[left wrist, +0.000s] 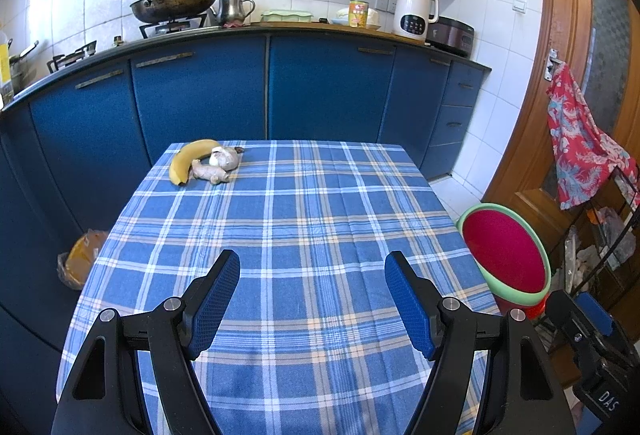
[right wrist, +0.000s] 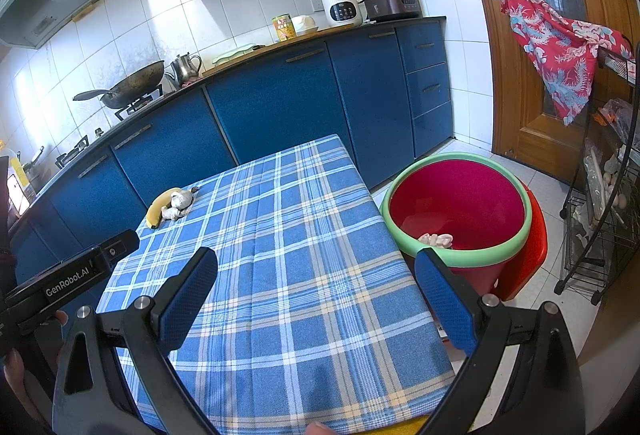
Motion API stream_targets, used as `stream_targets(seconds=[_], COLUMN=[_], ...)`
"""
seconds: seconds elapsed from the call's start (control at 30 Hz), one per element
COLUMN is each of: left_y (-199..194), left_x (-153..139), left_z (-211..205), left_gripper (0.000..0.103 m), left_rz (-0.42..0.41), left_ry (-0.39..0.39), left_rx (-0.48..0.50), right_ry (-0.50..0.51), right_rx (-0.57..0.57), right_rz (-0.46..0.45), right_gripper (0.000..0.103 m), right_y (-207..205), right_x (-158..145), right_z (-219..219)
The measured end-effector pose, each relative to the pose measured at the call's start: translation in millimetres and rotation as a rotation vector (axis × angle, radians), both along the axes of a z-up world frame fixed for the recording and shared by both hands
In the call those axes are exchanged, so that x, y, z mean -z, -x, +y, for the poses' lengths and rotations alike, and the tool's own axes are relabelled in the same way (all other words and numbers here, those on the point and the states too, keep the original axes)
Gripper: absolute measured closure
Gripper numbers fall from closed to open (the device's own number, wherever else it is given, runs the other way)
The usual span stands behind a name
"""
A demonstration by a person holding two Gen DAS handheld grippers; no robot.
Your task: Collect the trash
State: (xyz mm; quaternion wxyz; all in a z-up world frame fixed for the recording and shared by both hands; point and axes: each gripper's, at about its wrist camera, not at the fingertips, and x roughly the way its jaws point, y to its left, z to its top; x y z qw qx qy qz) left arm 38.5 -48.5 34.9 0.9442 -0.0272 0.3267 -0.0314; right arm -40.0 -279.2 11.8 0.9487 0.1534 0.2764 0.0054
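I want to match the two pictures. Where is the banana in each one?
Left wrist view: banana at the table's far left corner, left of centre.
Right wrist view: banana at the left, at mid-height.
Shared landmark: the red bin beside the table.

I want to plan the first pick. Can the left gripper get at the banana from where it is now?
Probably yes. The left gripper is open and empty, and only bare tablecloth lies between it and the banana at the far left corner, though ginger touches it.
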Motion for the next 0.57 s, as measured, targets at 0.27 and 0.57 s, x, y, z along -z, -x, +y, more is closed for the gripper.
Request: stream_targets(seconds=[0.27, 0.57], left_y=[0.1, 0.5], left_x=[-0.1, 0.4], left_z=[-0.1, -0.9], left_gripper=[0.027, 0.027], left_rz=[0.000, 0.001], left_ry=[0.001, 0.001], left_rx=[-0.001, 0.000], right_ry=[0.000, -0.001], right_rx=[0.000, 0.000], right_rz=[0.001, 0.002], right_gripper=[0.005, 0.005], right_y=[0.0, 0.0], right_x=[0.4, 0.3], right_z=[1.1, 1.3])
